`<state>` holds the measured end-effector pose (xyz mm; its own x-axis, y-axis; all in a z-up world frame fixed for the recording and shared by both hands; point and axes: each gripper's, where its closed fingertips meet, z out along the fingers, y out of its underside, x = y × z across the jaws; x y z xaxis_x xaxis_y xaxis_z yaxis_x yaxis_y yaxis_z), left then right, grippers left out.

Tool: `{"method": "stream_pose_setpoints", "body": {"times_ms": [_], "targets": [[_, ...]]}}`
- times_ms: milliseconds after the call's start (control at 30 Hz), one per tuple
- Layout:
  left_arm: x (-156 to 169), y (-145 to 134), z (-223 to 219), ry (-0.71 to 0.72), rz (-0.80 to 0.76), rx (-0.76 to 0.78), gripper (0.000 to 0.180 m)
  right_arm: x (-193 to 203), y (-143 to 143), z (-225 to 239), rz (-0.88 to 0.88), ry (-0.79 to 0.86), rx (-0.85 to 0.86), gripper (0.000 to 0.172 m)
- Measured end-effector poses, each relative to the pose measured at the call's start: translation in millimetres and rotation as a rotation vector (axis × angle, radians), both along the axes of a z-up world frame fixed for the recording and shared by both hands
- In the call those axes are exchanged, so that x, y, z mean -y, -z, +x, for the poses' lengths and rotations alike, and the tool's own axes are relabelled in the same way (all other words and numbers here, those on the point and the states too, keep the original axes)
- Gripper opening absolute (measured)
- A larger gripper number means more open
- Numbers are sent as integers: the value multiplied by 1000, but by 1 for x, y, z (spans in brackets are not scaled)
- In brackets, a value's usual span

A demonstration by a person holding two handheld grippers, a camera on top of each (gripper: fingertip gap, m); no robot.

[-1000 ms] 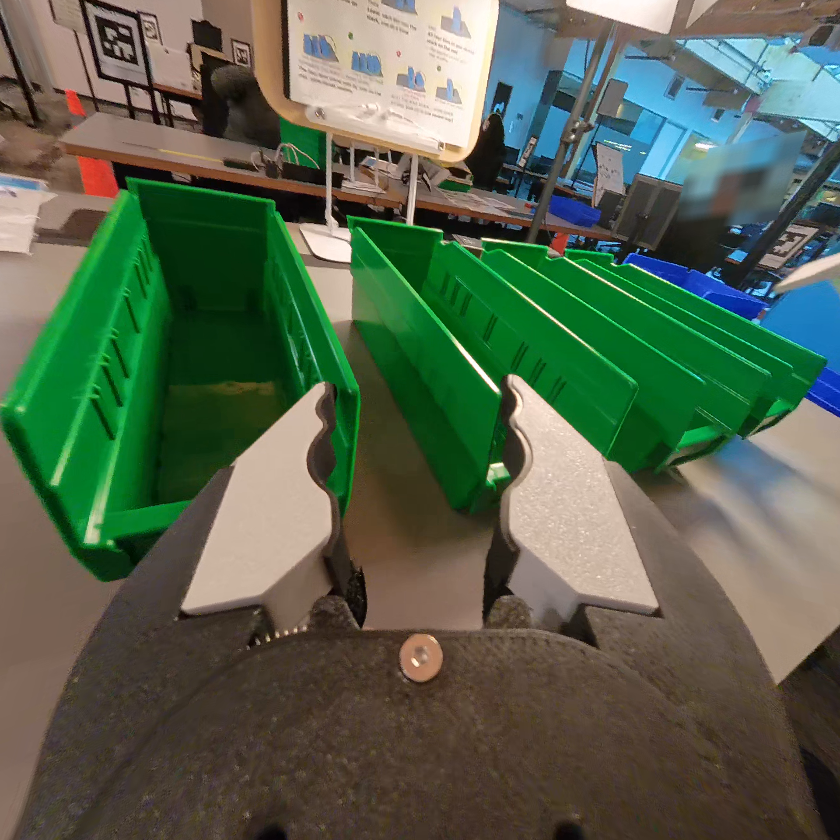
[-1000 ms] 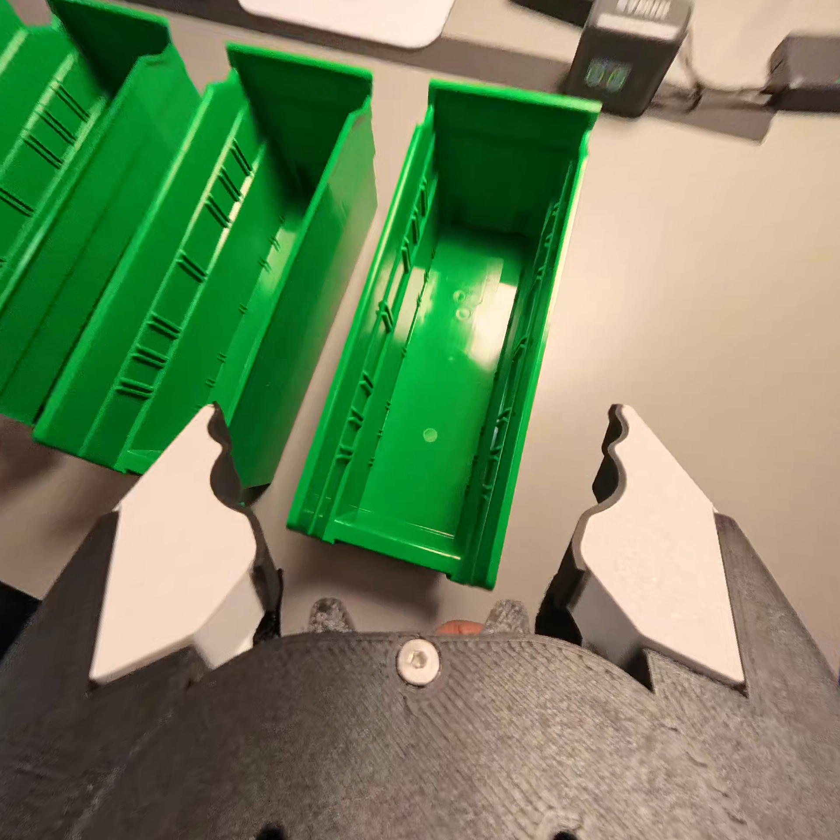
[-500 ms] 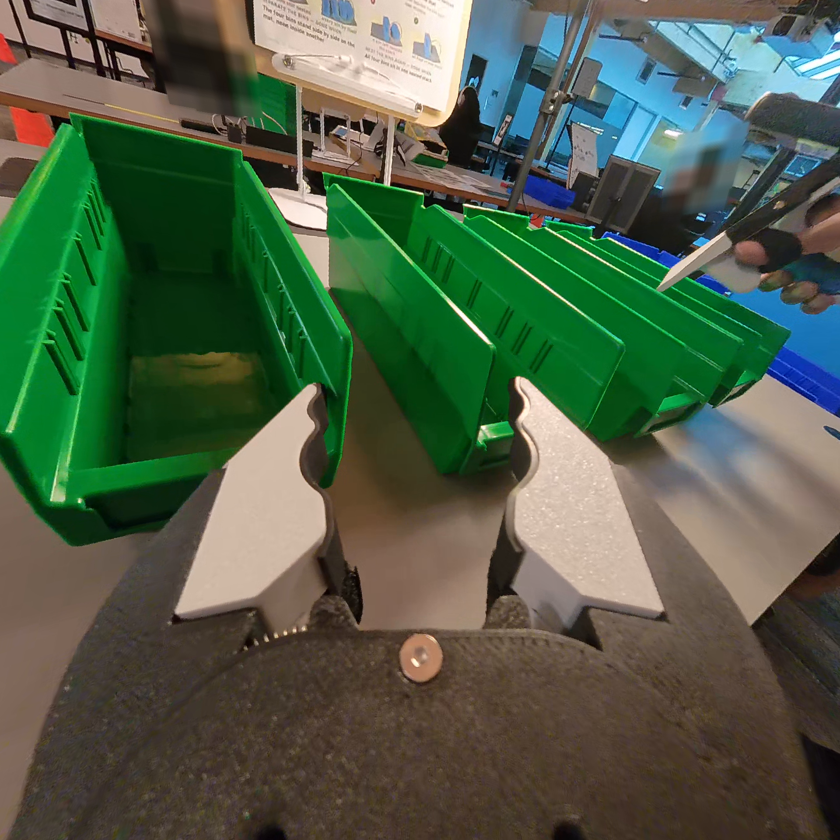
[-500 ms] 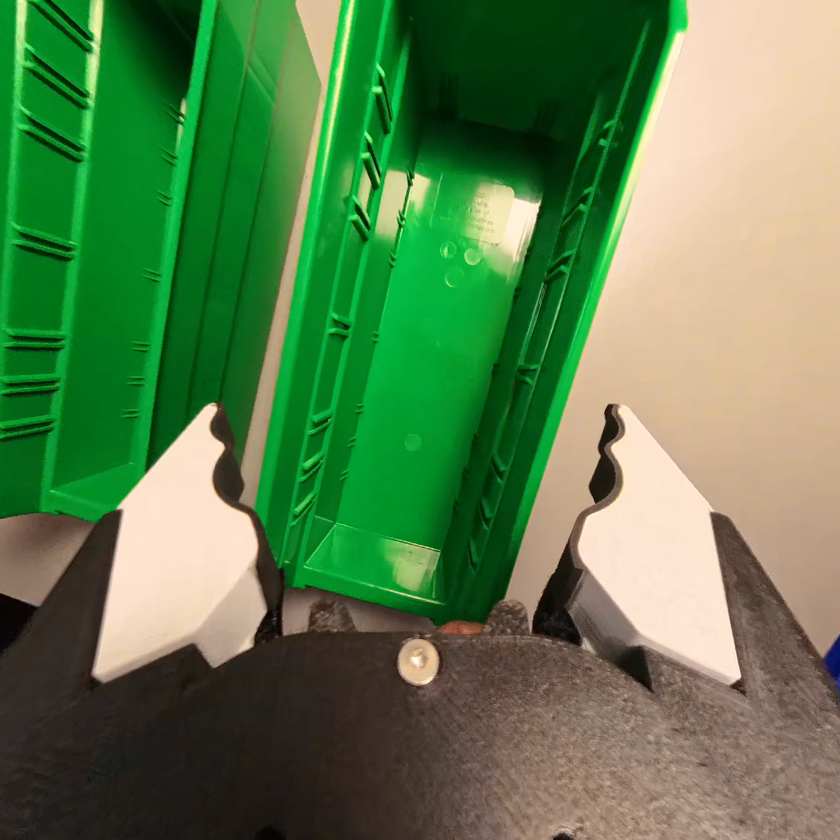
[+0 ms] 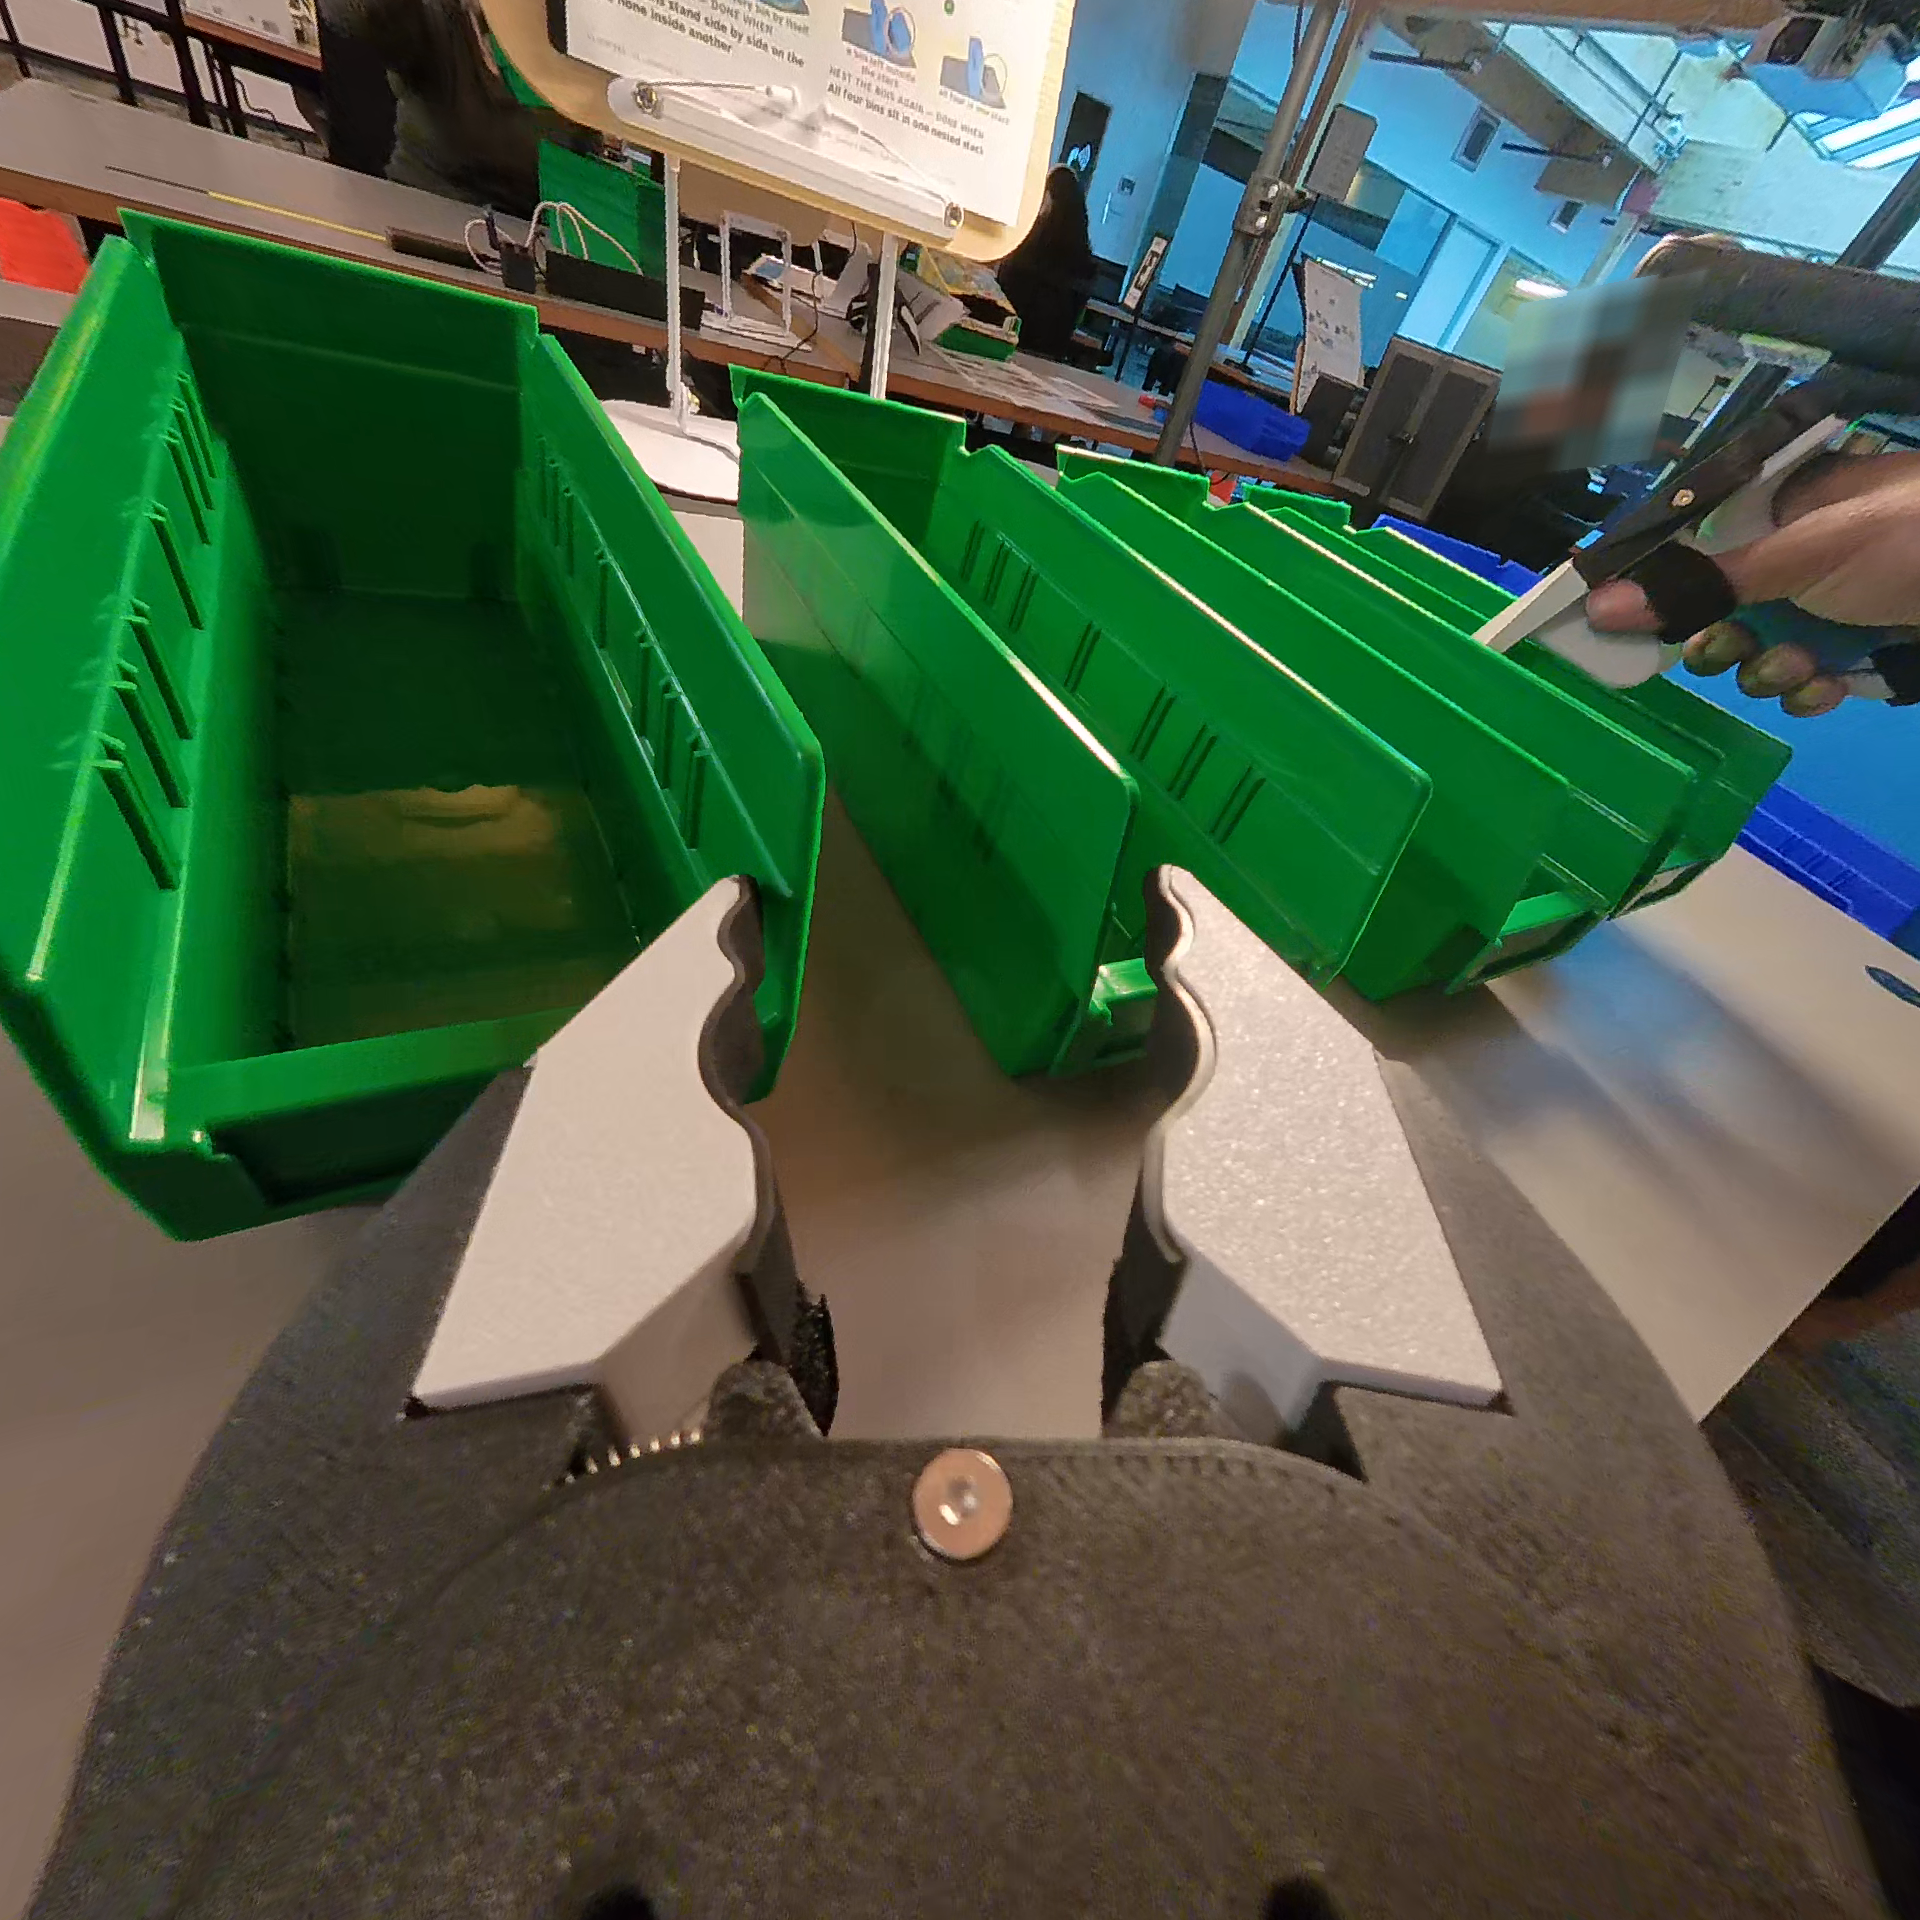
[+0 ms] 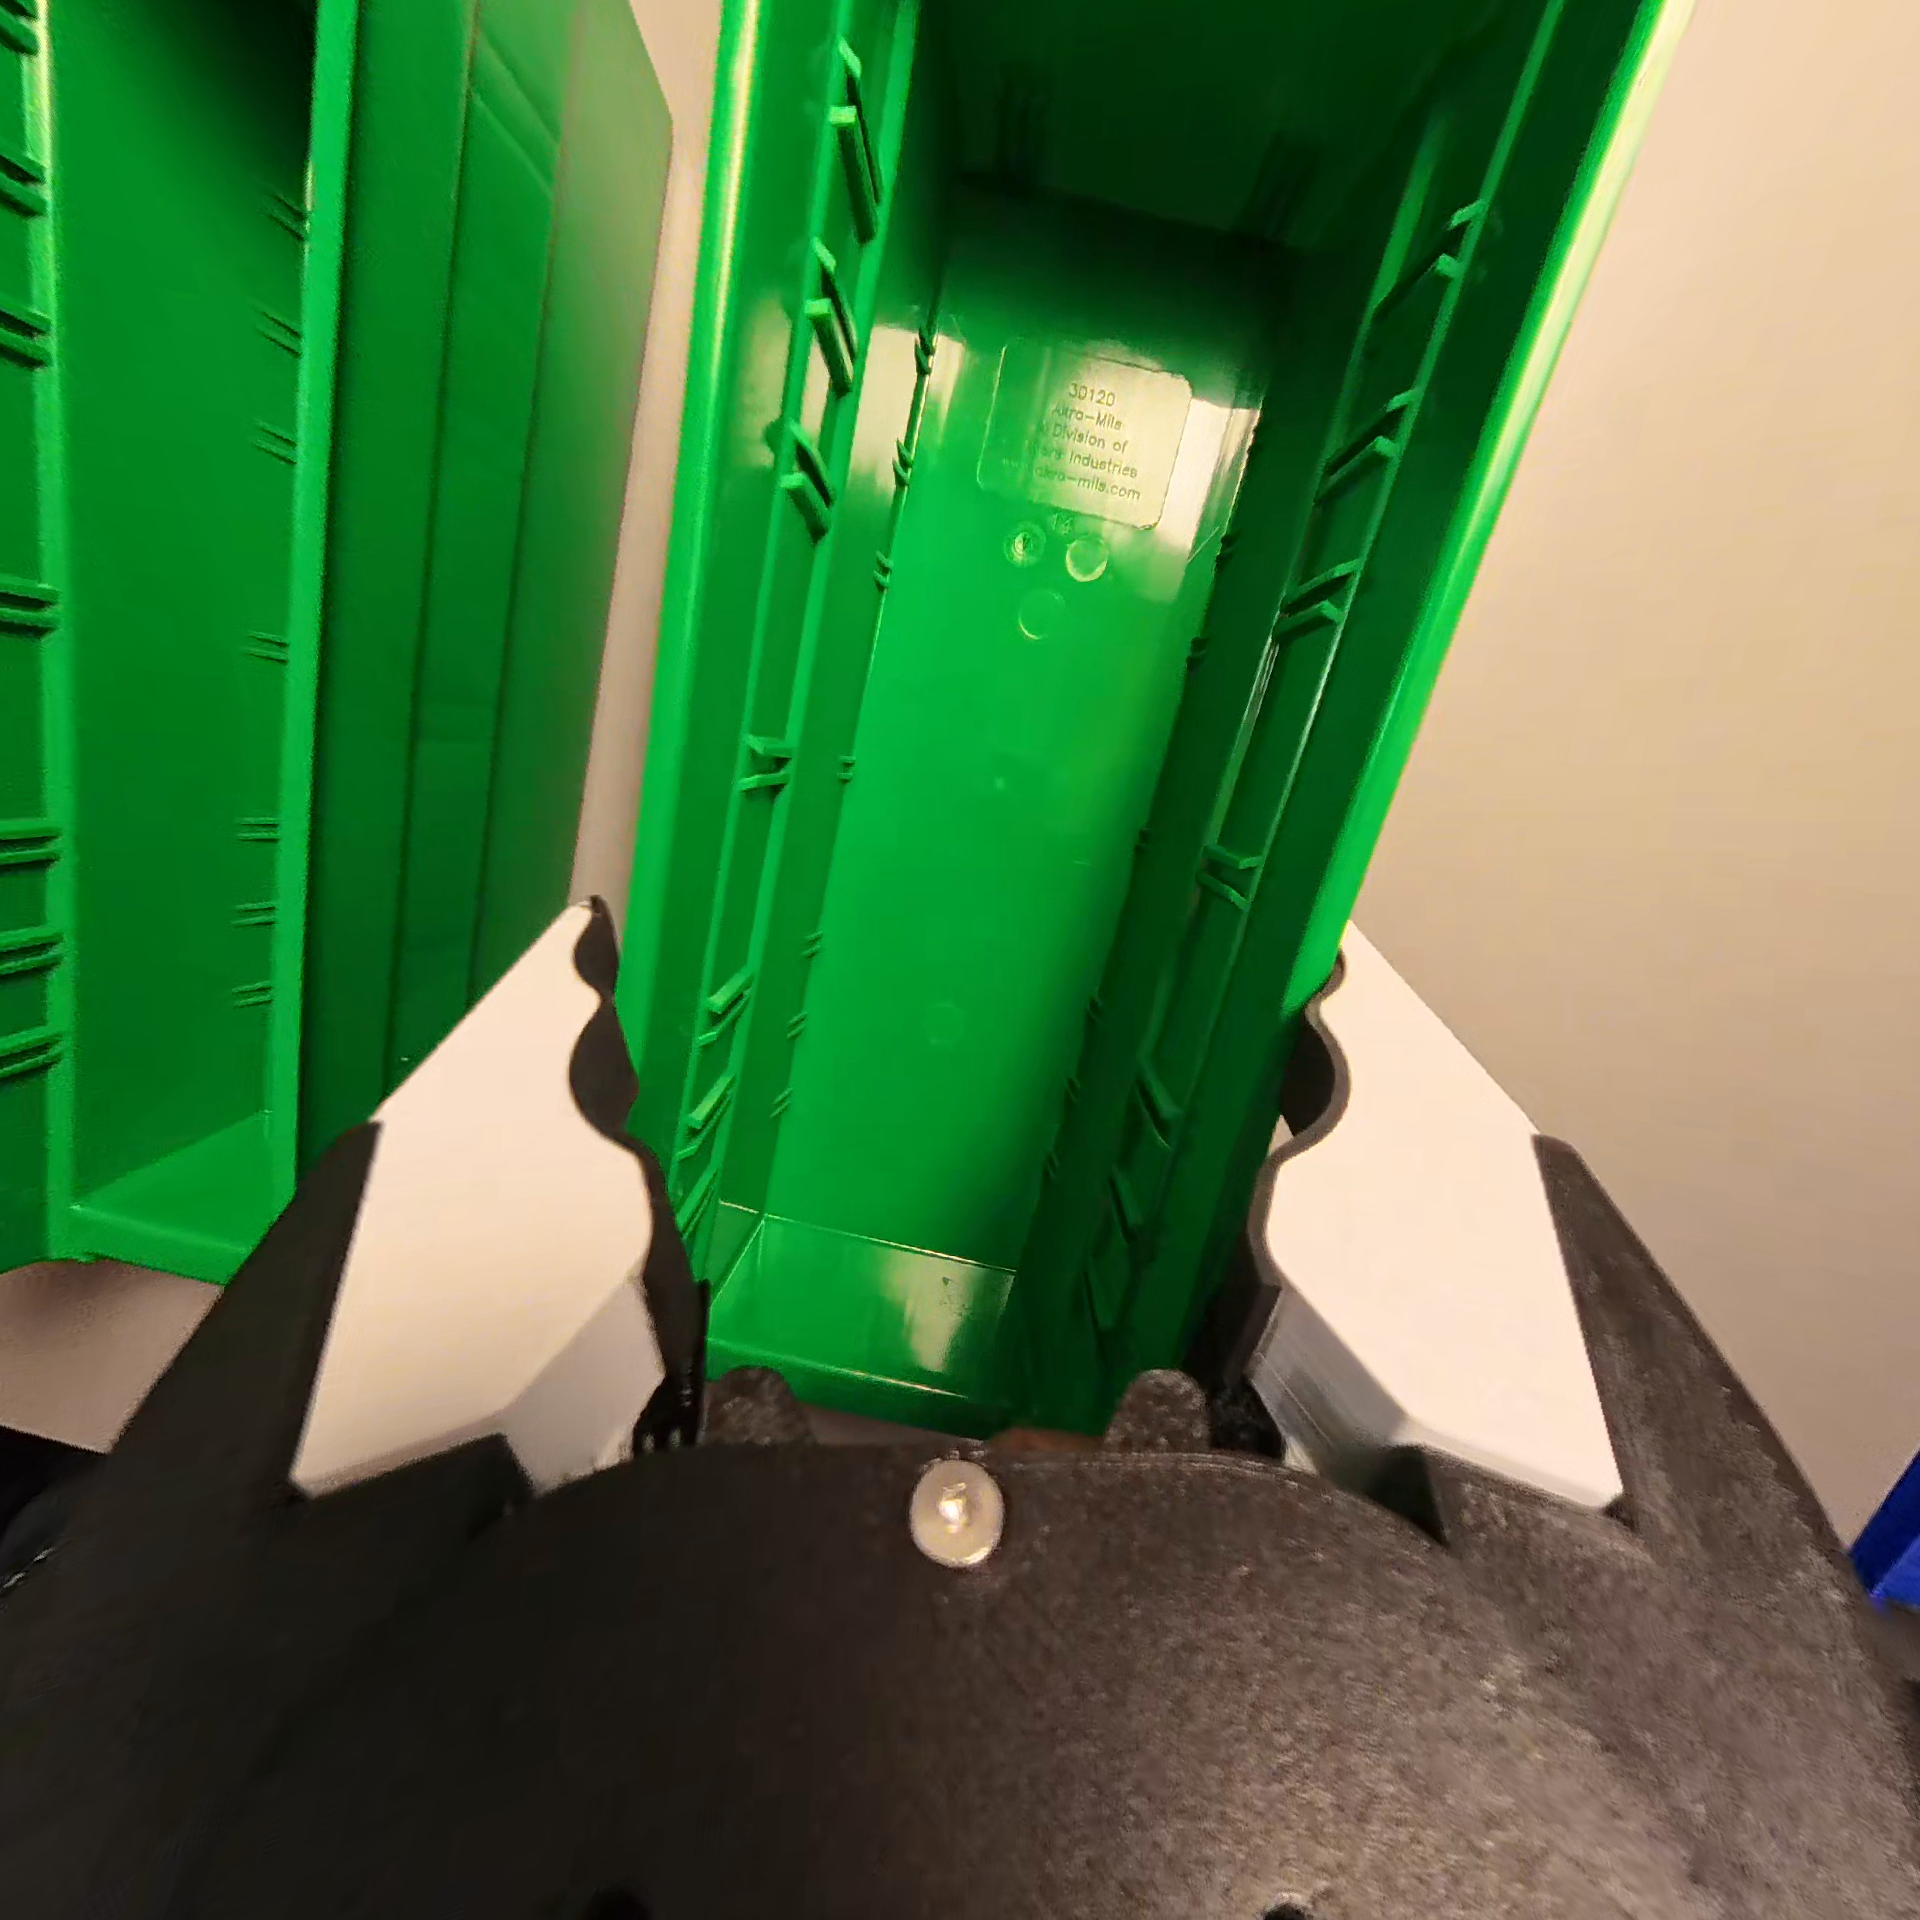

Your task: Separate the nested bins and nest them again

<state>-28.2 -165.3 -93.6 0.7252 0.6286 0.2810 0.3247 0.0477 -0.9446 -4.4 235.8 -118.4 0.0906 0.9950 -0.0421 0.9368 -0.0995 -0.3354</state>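
Green bin (image 6: 1018,831) between right gripper (image 6: 966,1039) pads, far end cropped; left gripper (image 5: 951,935) empty, half-open.

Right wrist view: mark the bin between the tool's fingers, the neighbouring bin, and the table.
bin (image 6: 997,831), right wrist view, on its inner floor.
neighbouring bin (image 6: 187,727), right wrist view, on its inner side wall.
table (image 6: 1662,623), right wrist view, bare surface.
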Motion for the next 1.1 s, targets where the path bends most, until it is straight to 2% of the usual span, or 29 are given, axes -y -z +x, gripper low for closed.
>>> {"method": "stream_pose_setpoints", "body": {"times_ms": [233, 633, 733, 967, 1100], "targets": [[0, 0, 0, 3, 6, 4, 72, 1, -3, 1, -8, -5, -6, 112], [0, 0, 1, 17, 19, 21, 70, 1, -32, 10, -68, 3, -93, 108], [0, 0, 0, 18, 23, 23, 70, 9, -54, 10, -104, -7, -145, 108], [0, 1, 0, 18, 20, 33, 69, 47, -138, 2, -147, -63, -368, 109], [0, 2, 0, 16, 18, 37, 68, 76, -161, -6, -204, -82, -428, 109]]}}
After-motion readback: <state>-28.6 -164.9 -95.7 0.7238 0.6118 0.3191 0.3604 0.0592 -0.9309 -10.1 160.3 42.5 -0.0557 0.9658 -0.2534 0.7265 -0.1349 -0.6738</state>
